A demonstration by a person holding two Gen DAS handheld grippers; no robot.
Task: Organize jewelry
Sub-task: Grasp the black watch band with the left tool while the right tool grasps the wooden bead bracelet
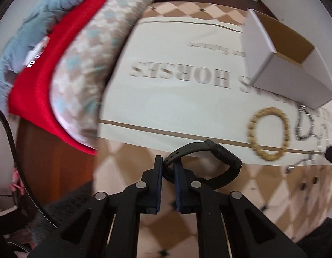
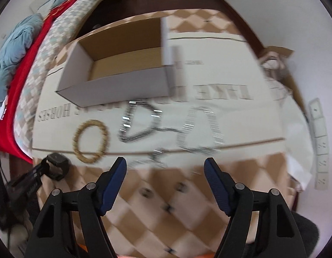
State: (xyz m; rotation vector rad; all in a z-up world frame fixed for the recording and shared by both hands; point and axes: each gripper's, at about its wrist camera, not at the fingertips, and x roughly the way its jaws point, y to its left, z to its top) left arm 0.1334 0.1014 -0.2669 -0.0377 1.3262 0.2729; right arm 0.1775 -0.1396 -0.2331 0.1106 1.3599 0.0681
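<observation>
Black rubber strap pinched between closed jaws: the left hand-held gripper (image 1: 168, 172) holds a black silicone-band smartwatch (image 1: 211, 163) by one side of its looped strap, low over the near edge of the printed cream cloth (image 1: 176, 99). The band looks light, soft and springy, so a grip on the strap is sound, though the heavier watch body may swing. The right hand-held gripper (image 2: 165, 167) hangs wide open and empty above the checked beige tabletop (image 2: 144, 219). Ahead of it lie a golden beaded bracelet (image 2: 90, 144) and tangled silver link chains (image 2: 142, 122), apparently two, though blur hides where one ends. The chains would sag and slip; best lifted at a bunched middle. Behind them an open white cardboard box (image 2: 114, 86) stands empty.
</observation>
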